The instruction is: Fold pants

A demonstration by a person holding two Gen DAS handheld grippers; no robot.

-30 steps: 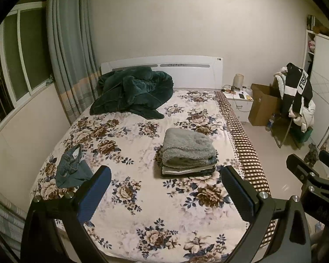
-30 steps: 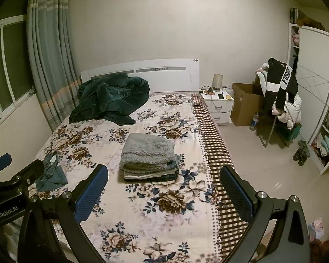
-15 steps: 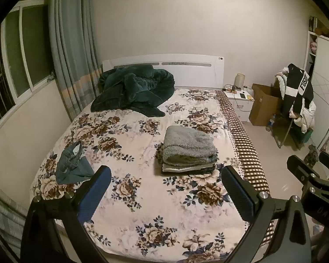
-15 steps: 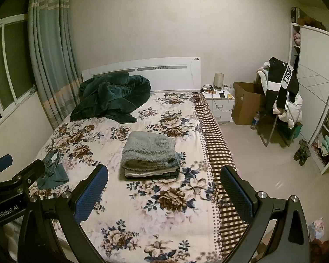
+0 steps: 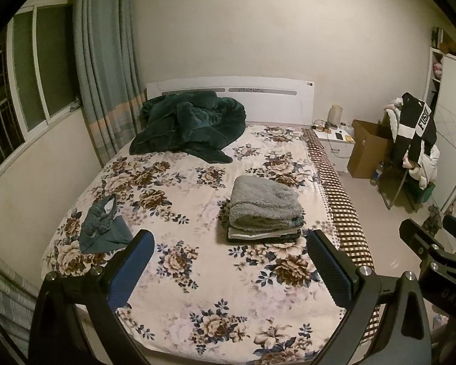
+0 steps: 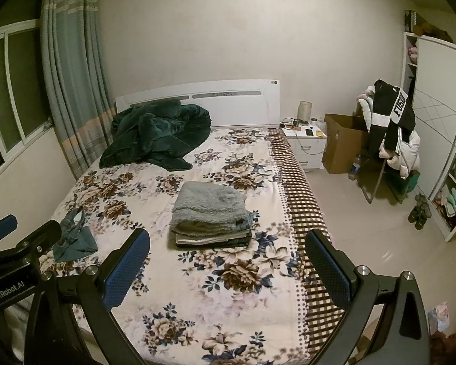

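Both views pulled back | left gripper (image 5: 229, 260), right gripper (image 6: 227, 258) spread, empty | bed (image 5: 215, 289) foot edge near

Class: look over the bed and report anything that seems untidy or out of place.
A small teal garment lies crumpled near the bed's left edge, unlike the neatly folded stack. A dark green blanket is heaped by the headboard.

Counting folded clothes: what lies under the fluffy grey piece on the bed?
Under the fluffy grey piece on the bed, edges of several folded garments show; their exact number is covered.
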